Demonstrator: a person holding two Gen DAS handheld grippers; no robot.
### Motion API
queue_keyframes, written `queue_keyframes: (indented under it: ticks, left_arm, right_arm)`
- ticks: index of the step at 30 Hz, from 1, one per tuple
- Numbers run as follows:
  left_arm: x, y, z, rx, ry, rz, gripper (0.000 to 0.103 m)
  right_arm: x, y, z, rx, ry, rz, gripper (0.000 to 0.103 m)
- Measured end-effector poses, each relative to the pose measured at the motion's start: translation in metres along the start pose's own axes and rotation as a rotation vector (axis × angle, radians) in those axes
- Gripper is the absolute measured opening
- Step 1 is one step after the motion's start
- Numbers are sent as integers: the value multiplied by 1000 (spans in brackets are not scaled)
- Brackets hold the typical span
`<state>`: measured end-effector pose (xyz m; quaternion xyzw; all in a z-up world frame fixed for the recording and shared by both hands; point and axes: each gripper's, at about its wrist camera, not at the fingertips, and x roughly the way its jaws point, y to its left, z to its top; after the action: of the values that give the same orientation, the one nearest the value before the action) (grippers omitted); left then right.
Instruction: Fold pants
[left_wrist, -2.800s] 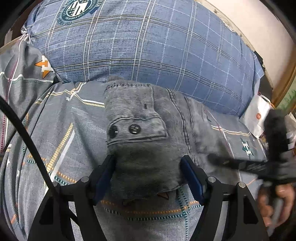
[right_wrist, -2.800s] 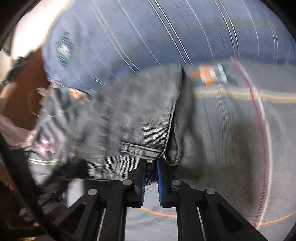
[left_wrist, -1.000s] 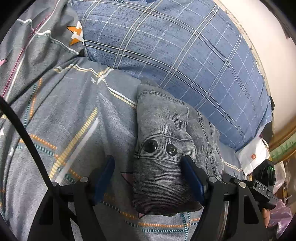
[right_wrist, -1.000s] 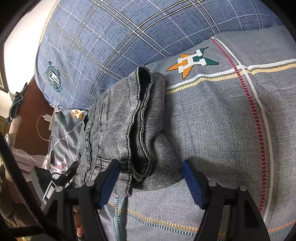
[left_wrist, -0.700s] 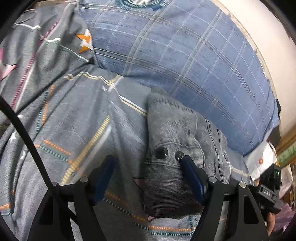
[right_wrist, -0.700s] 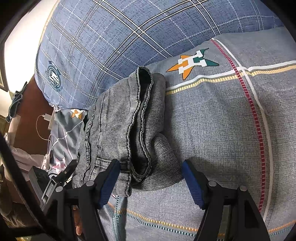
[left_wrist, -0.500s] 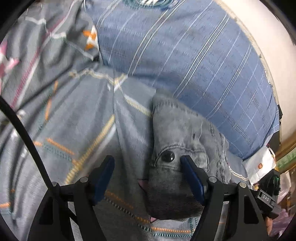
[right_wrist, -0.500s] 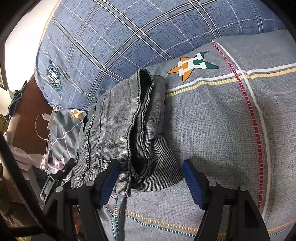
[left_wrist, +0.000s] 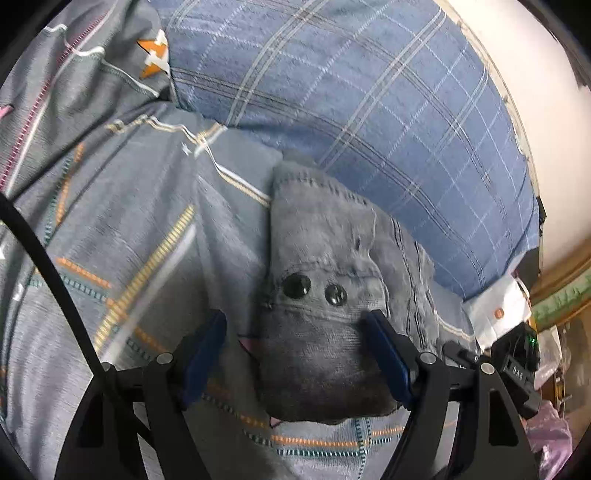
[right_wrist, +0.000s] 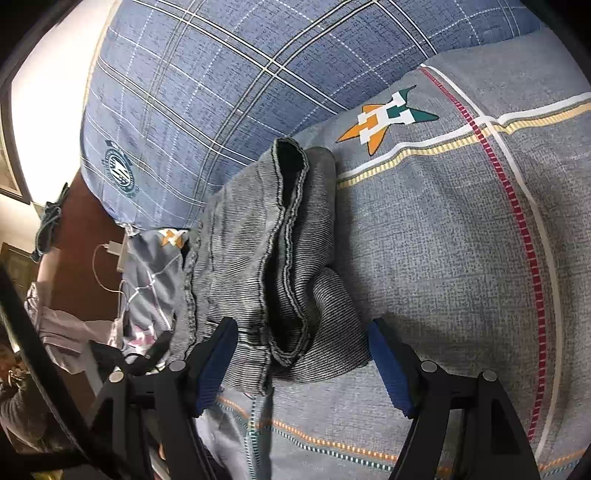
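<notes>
The left tongs (left_wrist: 295, 354) stand wide, blue pads either side of the near end of the folded pants (left_wrist: 325, 295); the right-hand pad lies against the cloth, the other is clear of it, and nothing is gripped. The right tongs (right_wrist: 301, 360) are opening, the pants' (right_wrist: 273, 258) near end between the pads but not pressed. The pants lie as a grey bundle on the bed (right_wrist: 443, 258), on its patterned grey cover, their far end up against the blue checked pillow (left_wrist: 369, 103) toward the bed's head. Two dark buttons (left_wrist: 314, 290) face the left tongs.
</notes>
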<state>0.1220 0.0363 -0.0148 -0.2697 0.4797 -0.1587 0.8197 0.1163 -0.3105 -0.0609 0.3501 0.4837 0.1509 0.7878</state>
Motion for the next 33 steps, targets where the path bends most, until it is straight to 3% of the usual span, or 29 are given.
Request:
queue_keyframes:
  ticks: [4, 9, 17, 22, 25, 26, 27, 28, 33]
  left_arm:
    - [2, 0, -2, -1, 3, -10, 78]
    - [3, -11, -6, 56, 16, 4, 78]
    - [7, -26, -17, 188, -37, 161, 83]
    - [4, -46, -30, 346, -122, 277, 83]
    - [2, -45, -29, 361, -123, 264, 77]
    - [2, -43, -28, 349, -107, 235, 71]
    - [0, -40, -27, 328, -80, 181, 57]
    - [-1, -38, -26, 313, -59, 142, 53]
    - [-4, -34, -21, 310, -37, 137, 52]
  right_arm:
    - [4, 8, -2, -40, 15, -41, 75]
    - [15, 25, -8, -147, 25, -167, 75]
    - [29, 44, -18, -272, 20, -316, 73]
    - [26, 48, -24, -314, 9, -362, 58]
    - [23, 52, -27, -335, 0, -369, 44]
    - [23, 53, -27, -339, -1, -365, 42]
    - [23, 55, -28, -348, -3, -368, 40]
    - [23, 57, -29, -357, -5, -372, 37]
    - [14, 60, -31, -355, -12, -353, 32]
